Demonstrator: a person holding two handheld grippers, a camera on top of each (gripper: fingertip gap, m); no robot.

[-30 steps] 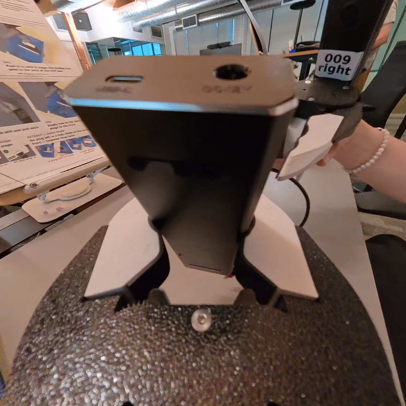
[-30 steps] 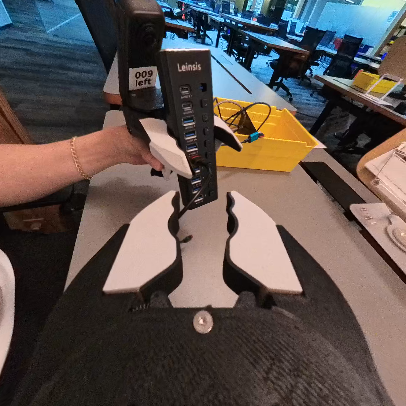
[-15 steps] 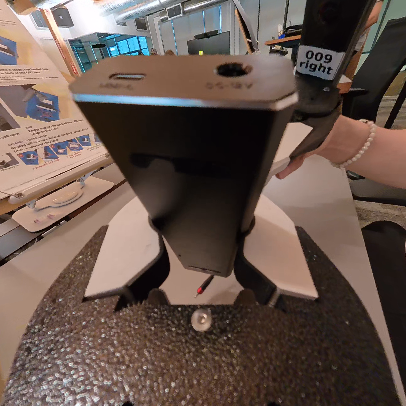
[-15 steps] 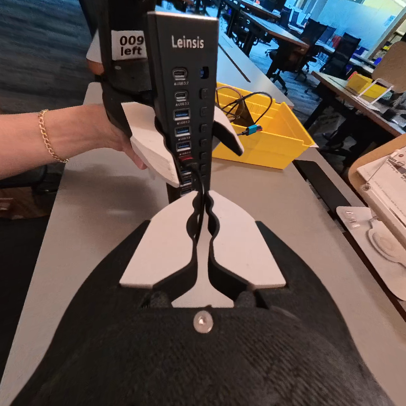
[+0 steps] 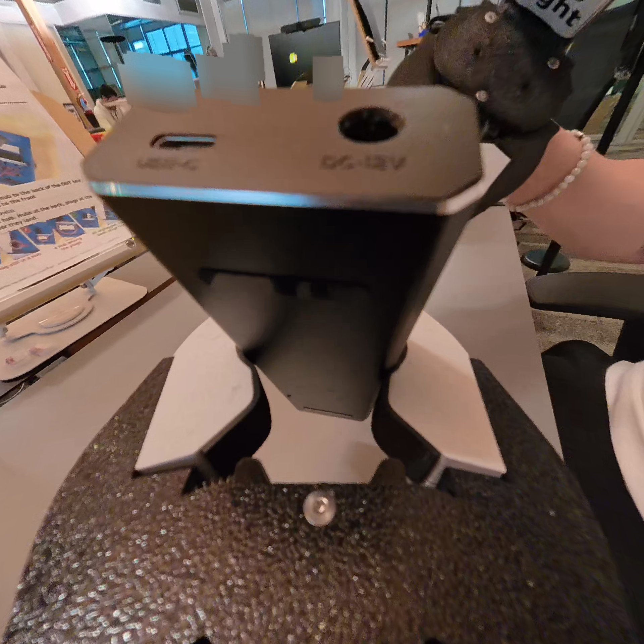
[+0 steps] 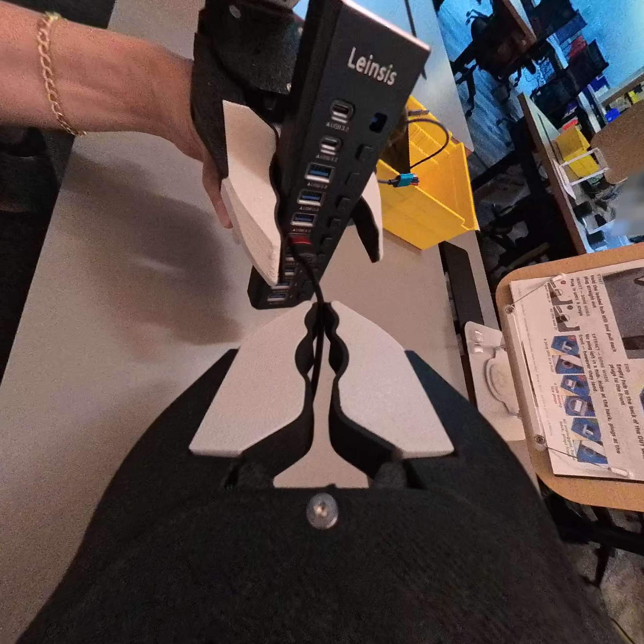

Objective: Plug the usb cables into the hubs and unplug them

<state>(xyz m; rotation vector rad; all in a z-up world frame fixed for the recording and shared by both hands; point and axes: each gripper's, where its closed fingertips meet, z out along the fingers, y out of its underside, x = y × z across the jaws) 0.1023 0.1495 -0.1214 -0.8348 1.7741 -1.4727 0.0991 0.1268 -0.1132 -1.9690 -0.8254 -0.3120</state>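
In the right wrist view, nearest the camera, we see the right gripper [image 6: 322, 308] at frame centre with its jaws pressed almost together, pinching a thin black cable [image 6: 315, 352] that runs up the narrow gap between them. Just above the fingertips, the cable rises to a red-collared plug [image 6: 300, 241] seated in a port on the face of the black hub [image 6: 343, 146]. The hub stands roughly upright, tilted toward the upper right of the frame, and is lifted clear of the grey tabletop [image 6: 115, 313]. The left gripper [image 6: 313, 230] clamps the hub from both sides, and a hand [image 6: 146, 104] wearing a chain bracelet enters from the upper left. Farther back, right of the hub, a yellow bin [image 6: 428, 209] sits on the tabletop with a loose cable ending in a blue connector [image 6: 405, 181]. At the right edge, an instruction sheet [image 6: 585, 366] lies on a tan board.

In the left wrist view, the left gripper's [image 5: 319, 359] jaws are closed on the lower body of the hub [image 5: 299, 265], which fills the centre of the frame; its end face carries a slot port and a round socket. The right gripper's [image 5: 501, 69] body shows at upper right, behind the hub; we cannot tell its jaw state from this view. An instruction sheet [image 5: 41, 223] stands at the left edge.
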